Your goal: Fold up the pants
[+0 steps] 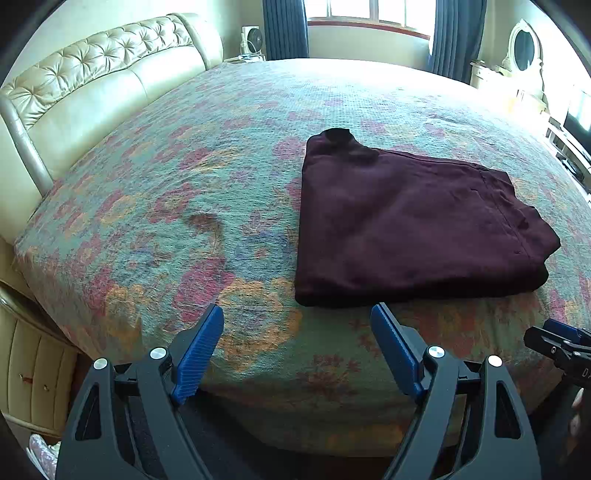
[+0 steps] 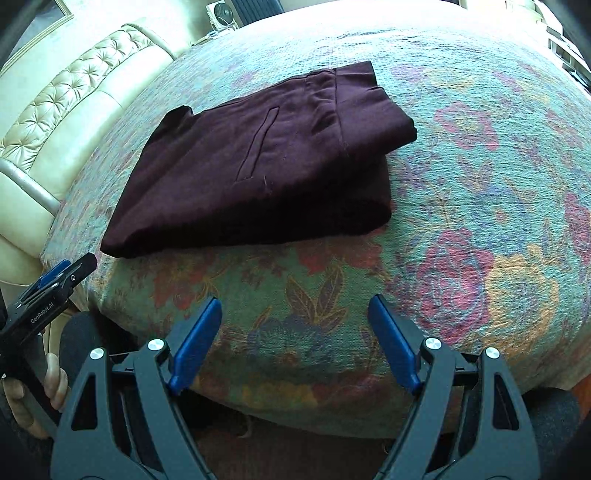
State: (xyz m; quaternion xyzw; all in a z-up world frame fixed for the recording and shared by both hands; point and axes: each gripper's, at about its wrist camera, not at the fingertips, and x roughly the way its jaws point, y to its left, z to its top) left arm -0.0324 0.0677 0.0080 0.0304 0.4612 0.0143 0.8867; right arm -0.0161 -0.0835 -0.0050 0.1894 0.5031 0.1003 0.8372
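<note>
Dark maroon pants [image 1: 406, 225] lie folded into a thick stack on the flowered bedspread [image 1: 184, 206], a slit pocket showing on top of the pants [image 2: 258, 166]. My left gripper [image 1: 297, 314] hovers open near the bed's front edge, just short of the stack's near edge, nothing between its blue pads. My right gripper [image 2: 294, 306] is also open and empty, held over the bedspread [image 2: 480, 206] in front of the stack. The right gripper's tip shows at the right edge of the left wrist view; the left gripper's tip and the hand [image 2: 33, 402] holding it show at the left of the right wrist view.
A tufted cream headboard [image 1: 96, 85] runs along the bed's left side. A small fan [image 1: 253, 38] stands on a bedside stand at the back, by blue curtains [image 1: 284, 29] and a window. A white dresser with an oval mirror [image 1: 524, 46] stands back right. A cream bedside cabinet [image 1: 33, 369] sits lower left.
</note>
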